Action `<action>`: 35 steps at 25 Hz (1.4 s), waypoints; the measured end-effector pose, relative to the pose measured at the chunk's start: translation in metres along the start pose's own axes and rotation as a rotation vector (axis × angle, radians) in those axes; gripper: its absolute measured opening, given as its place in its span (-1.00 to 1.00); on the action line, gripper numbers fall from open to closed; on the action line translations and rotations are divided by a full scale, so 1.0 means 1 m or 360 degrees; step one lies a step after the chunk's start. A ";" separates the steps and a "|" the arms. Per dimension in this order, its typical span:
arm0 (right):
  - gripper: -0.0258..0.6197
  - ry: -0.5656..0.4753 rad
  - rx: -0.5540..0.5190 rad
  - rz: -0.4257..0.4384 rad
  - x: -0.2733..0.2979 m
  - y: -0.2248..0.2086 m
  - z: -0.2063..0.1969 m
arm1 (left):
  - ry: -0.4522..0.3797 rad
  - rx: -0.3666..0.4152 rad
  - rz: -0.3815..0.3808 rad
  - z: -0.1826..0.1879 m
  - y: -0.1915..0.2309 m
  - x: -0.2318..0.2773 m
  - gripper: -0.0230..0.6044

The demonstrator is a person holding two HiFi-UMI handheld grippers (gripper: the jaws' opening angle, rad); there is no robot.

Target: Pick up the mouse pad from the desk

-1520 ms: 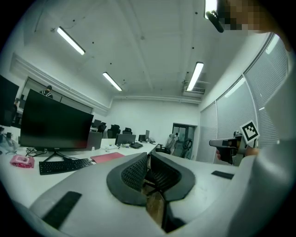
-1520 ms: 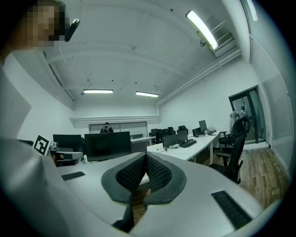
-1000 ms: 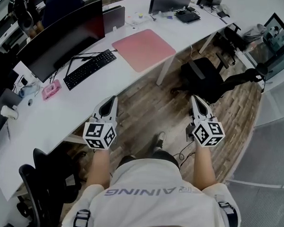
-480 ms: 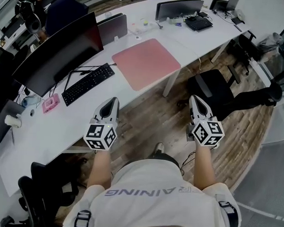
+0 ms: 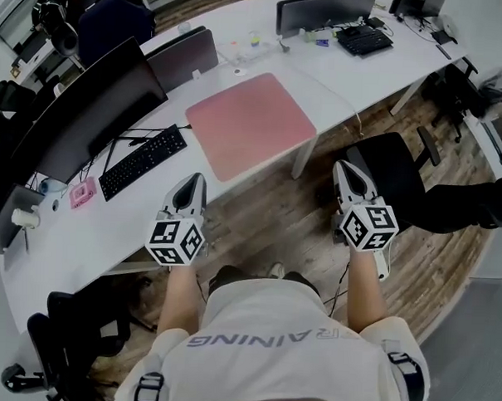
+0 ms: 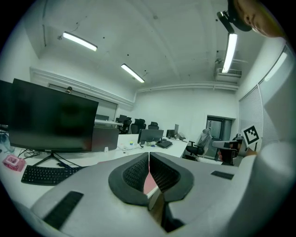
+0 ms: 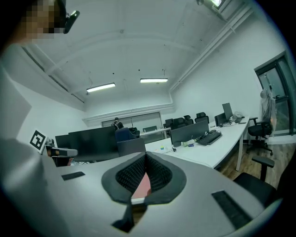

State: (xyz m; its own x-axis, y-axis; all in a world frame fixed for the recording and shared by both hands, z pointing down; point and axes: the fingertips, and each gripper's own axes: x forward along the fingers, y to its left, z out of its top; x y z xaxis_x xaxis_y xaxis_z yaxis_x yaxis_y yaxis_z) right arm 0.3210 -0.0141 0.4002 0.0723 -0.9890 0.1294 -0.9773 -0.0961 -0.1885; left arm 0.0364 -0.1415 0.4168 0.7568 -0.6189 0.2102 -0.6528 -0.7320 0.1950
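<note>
A large pink mouse pad (image 5: 250, 122) lies flat on the white desk (image 5: 117, 223), near its front edge. My left gripper (image 5: 194, 181) hovers over the floor just short of the desk edge, shut and empty, below and left of the pad. My right gripper (image 5: 344, 168) is also shut and empty, off the desk to the pad's lower right. In the left gripper view a sliver of the pad (image 6: 149, 184) shows past the shut jaws. The right gripper view shows the pad (image 7: 141, 184) the same way.
A black keyboard (image 5: 142, 161) and a large monitor (image 5: 76, 125) sit left of the pad, with a small pink item (image 5: 83, 195) further left. A black office chair (image 5: 393, 181) stands on the wooden floor by my right gripper. A second monitor (image 5: 323, 11) and keyboard (image 5: 363, 39) are at the far end.
Both grippers, still shut, have come closer to the desk; the pad now lies nearer and more directly ahead between them. The chair has slid under the right gripper's side.
</note>
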 end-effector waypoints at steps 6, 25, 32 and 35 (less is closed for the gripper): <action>-0.85 0.0053 -0.0035 0.0057 0.045 -0.026 0.000 | 0.0018 -0.0025 0.0054 0.000 0.008 0.048 -0.81; -0.85 0.0248 -0.0157 0.0220 0.258 -0.046 0.002 | 0.0026 -0.0148 0.0313 0.013 0.134 0.167 -0.81; -0.85 0.0417 -0.0209 0.0282 0.317 -0.039 -0.026 | 0.0103 -0.0242 0.0459 -0.009 0.171 0.171 -0.81; -0.85 0.0539 -0.0227 0.0288 0.337 -0.049 -0.046 | 0.0162 -0.0275 0.0487 -0.022 0.173 0.179 -0.81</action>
State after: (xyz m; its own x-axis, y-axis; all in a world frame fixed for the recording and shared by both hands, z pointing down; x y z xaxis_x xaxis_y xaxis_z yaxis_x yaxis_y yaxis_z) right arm 0.3843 -0.3372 0.4980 -0.1495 -0.8932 0.4240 -0.9878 0.1159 -0.1040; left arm 0.0577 -0.3729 0.5092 0.5240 -0.7639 0.3767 -0.8511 -0.4529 0.2655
